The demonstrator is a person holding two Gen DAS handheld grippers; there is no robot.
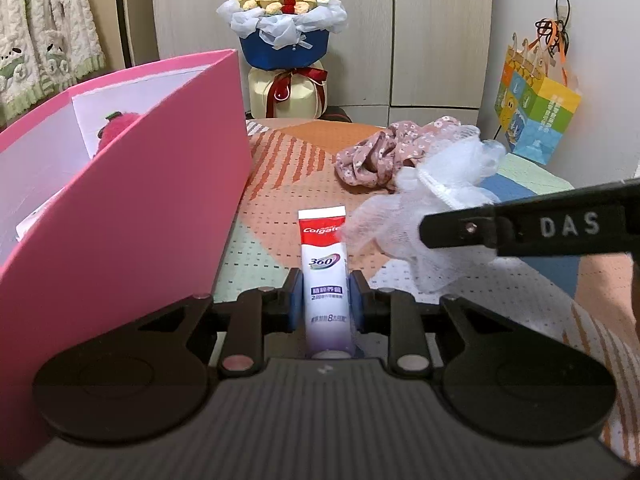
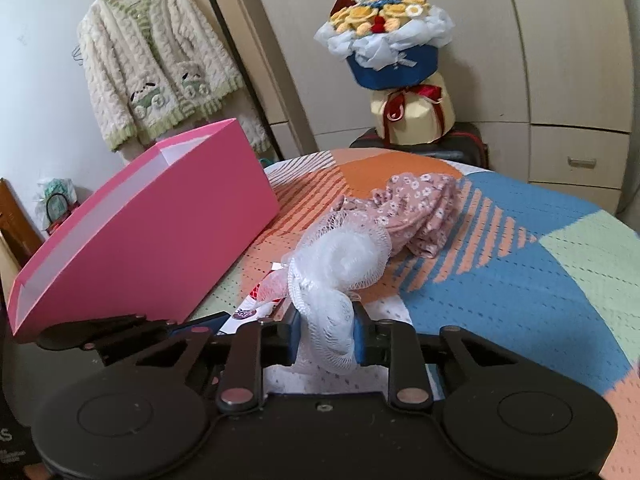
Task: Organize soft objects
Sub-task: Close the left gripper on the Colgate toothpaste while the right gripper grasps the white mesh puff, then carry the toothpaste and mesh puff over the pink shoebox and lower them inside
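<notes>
A white and purple toothpaste tube lies on the patterned cloth, and my left gripper is shut on it, both blue pads pressing its sides. My right gripper is shut on a white mesh bath pouf, whose bulk bunches up ahead of the fingers. In the left wrist view the pouf sits right of the tube with a right gripper finger reaching over it. The tube peeks out left of the pouf. A pink floral cloth lies behind. A pink box stands open at the left.
A red plush item rests inside the pink box. A crocheted flower bouquet stands beyond the table's far edge, a colourful paper bag hangs on the right wall, and a knitted cardigan hangs at the left.
</notes>
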